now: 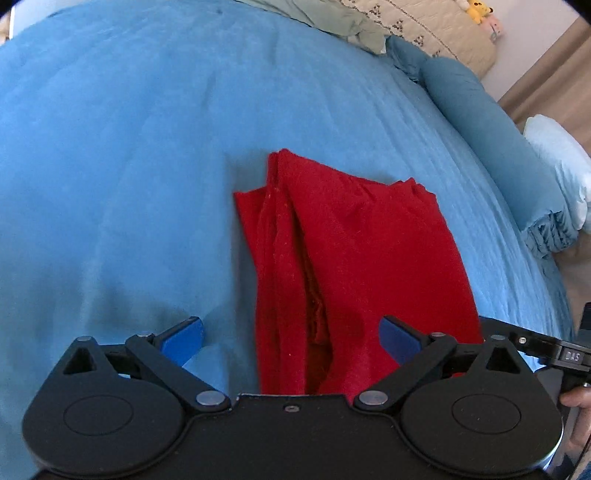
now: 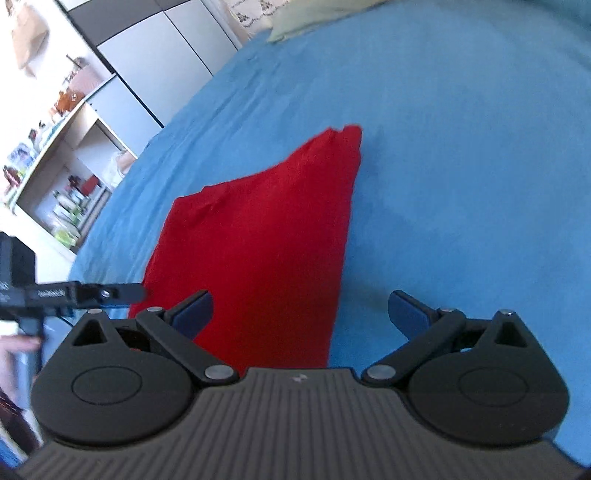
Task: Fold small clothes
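Near end of the red garment (image 1: 354, 258) hidden under the left gripper (image 1: 291, 338) body; lower hem not visible. Right-wrist view: same near edge covered by the right gripper (image 2: 301, 314), left lower corner behind its left finger.

Hand (image 1: 576, 402) right of the garment, cut by the frame edge; only knuckles show. Hand (image 2: 18, 345) left of the garment blurred, mostly out of frame.

Shelf items (image 2: 66, 218) well left of the garment: too blurred to identify. Yellow toy (image 1: 478, 11) far beyond the garment, clipped by the top edge, small.
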Tool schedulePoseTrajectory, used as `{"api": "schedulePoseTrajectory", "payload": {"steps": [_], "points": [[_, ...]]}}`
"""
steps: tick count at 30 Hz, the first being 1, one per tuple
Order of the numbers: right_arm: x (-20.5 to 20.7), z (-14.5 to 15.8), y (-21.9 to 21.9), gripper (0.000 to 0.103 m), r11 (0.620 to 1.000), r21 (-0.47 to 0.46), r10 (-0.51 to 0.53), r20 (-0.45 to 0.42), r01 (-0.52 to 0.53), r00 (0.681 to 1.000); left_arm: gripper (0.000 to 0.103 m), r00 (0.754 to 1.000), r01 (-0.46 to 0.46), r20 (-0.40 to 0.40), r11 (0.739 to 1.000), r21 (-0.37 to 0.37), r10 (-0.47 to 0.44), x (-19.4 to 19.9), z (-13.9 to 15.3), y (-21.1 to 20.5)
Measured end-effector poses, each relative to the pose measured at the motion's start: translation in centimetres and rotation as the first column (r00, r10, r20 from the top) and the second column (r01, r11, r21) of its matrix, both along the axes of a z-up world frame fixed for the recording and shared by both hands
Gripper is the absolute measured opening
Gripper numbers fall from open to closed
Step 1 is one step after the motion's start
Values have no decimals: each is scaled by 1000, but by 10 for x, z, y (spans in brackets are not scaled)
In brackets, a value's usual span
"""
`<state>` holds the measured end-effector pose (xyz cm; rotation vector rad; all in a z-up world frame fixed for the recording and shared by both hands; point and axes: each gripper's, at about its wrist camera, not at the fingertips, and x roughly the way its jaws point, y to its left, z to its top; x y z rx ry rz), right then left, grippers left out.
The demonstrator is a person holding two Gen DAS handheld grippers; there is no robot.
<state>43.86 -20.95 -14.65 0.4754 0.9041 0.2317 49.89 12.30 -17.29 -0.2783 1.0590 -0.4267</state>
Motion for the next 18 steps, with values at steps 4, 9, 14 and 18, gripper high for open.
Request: {"api": "schedulePoseTrajectory", "payload": {"steps": [4, 9, 14, 18], "points": [[6, -14, 5, 99, 999, 26, 22, 0, -22, 1000, 96, 999, 27, 39, 999, -21, -26, -1, -3, -8], [12, -22, 12, 87, 997, 66, 34, 7, -34, 999, 85, 995, 87, 54, 996, -2, -87, 1, -9, -27], [12, -27, 11, 80, 995, 96, 0, 15, -1, 1000, 59, 996, 38, 84, 999, 2, -38, -2, -13, -25], [5, -25, 17, 46, 995, 104, -17, 45, 13, 999, 38, 995, 18, 97, 1000, 11, -19, -8, -3, -29]]}}
